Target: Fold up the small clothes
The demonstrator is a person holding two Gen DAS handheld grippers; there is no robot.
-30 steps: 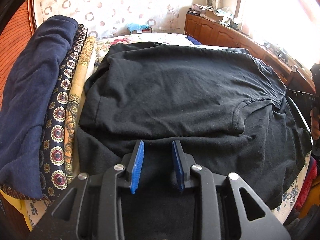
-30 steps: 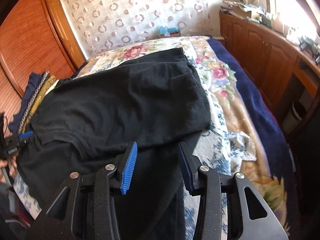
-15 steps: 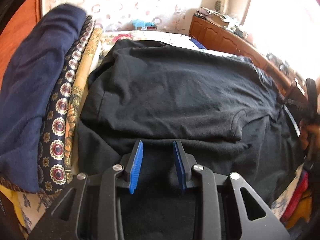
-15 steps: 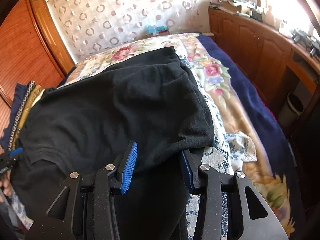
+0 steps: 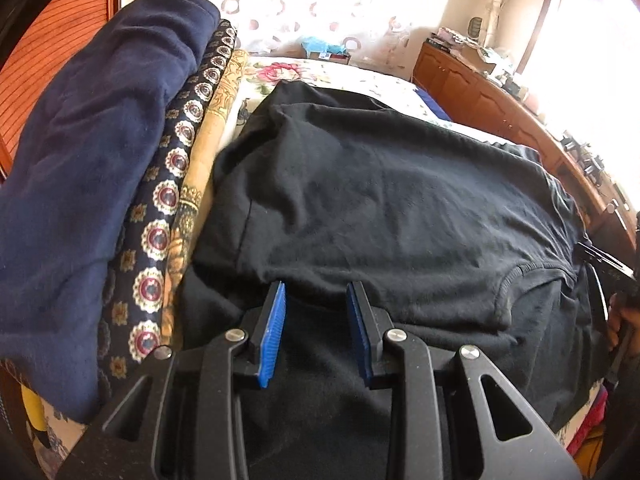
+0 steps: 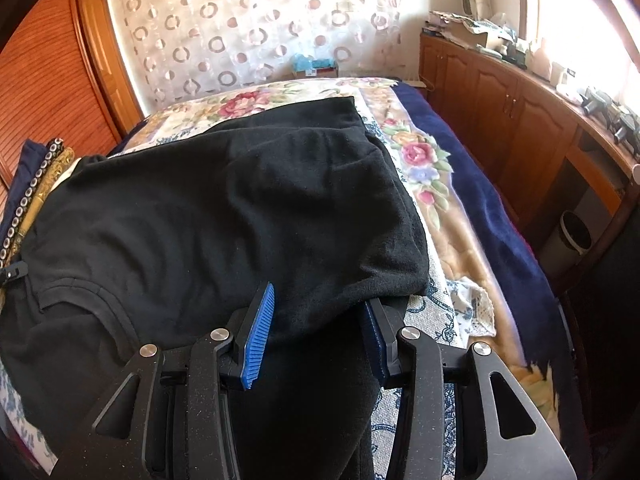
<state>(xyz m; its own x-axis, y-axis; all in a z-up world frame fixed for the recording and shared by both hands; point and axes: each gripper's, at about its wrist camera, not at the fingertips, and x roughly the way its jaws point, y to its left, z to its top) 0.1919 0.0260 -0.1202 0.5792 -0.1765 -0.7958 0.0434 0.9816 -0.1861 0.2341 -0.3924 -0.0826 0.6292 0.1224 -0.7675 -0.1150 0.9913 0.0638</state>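
So the black shirt [image 5: 380, 208] is spread across the bed [image 6: 452, 200], long axis running left-right in both wrist views. The left gripper [image 5: 316, 320] sits low centre at its folded near edge, jaws partly apart, fabric between them. The right gripper [image 6: 320, 320] does the same near the shirt's right end; can't tell if either really pinches.
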